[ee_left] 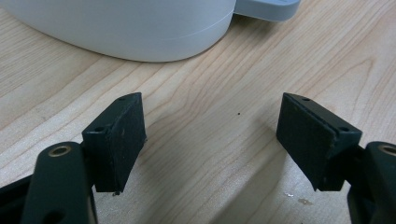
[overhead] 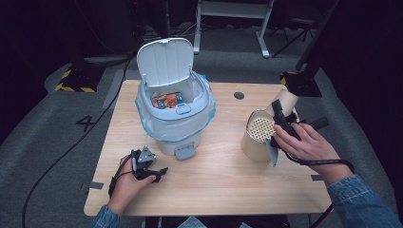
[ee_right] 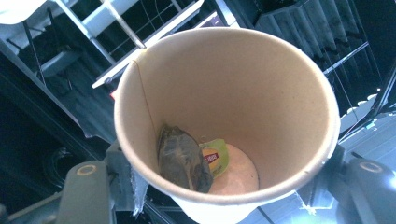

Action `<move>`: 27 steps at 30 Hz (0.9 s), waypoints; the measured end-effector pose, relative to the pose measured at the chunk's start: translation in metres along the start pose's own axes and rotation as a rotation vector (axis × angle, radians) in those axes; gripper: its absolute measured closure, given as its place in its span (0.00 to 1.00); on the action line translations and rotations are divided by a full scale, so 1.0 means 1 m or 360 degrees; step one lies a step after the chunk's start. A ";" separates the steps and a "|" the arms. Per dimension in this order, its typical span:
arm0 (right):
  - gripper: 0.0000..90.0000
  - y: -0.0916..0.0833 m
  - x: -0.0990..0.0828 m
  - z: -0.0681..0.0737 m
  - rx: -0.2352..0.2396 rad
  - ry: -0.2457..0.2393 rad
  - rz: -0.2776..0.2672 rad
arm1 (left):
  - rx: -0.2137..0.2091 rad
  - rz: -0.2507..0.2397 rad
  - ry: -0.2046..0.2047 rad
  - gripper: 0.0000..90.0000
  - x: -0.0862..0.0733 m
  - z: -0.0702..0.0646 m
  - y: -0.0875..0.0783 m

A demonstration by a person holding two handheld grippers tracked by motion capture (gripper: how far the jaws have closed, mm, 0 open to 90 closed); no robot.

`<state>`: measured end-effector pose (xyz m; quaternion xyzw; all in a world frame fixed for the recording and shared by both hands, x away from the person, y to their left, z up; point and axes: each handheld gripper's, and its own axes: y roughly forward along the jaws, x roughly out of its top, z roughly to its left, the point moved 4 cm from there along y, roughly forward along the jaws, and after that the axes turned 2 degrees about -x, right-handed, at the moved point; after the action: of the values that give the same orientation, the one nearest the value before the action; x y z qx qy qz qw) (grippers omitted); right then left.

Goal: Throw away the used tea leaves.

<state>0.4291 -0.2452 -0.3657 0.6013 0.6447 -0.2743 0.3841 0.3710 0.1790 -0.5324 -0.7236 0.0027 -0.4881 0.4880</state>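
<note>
The left gripper (ee_left: 210, 140) rests low over the table (overhead: 214, 175) with its fingers (ee_left: 116, 140) spread wide and empty, just before the white bin (overhead: 173, 109), whose lid stands open. The right gripper (overhead: 280, 130) has its fingers clamped on a paper cup (ee_right: 224, 116). The right gripper view looks into the cup at a used tea bag (ee_right: 182, 158) with its yellow tag. Bare table lies between the hands.

A dim recording lab: a wooden bench (overhead: 223, 185) on grey carpet (overhead: 43, 142), hazard-striped stand base (overhead: 76, 80) at ten o'clock, cables (overhead: 71, 147) trailing across the floor.
</note>
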 end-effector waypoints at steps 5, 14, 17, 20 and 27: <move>0.36 0.000 -0.002 -0.001 -0.0014 -0.0022 0.0019 | 0.0000 0.0000 -0.0001 0.27 0.000 0.000 0.000; 0.37 0.001 -0.010 -0.003 -0.0015 -0.0073 0.0055 | 0.0000 0.0000 0.0000 0.27 0.000 0.000 0.000; 0.37 0.004 -0.014 -0.002 -0.0006 -0.0099 0.0057 | 0.0000 0.0000 0.0000 0.27 0.000 0.000 0.000; 0.37 0.005 -0.016 -0.001 -0.0011 -0.0157 0.0047 | 0.0000 0.0000 0.0000 0.27 0.000 0.000 0.000; 0.37 0.008 -0.019 -0.003 -0.0023 -0.0212 0.0060 | 0.0000 0.0000 0.0000 0.27 0.000 0.000 0.000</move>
<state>0.4359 -0.2528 -0.3478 0.5910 0.6082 -0.3018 0.4356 0.3710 0.1790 -0.5324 -0.7236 0.0026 -0.4881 0.4880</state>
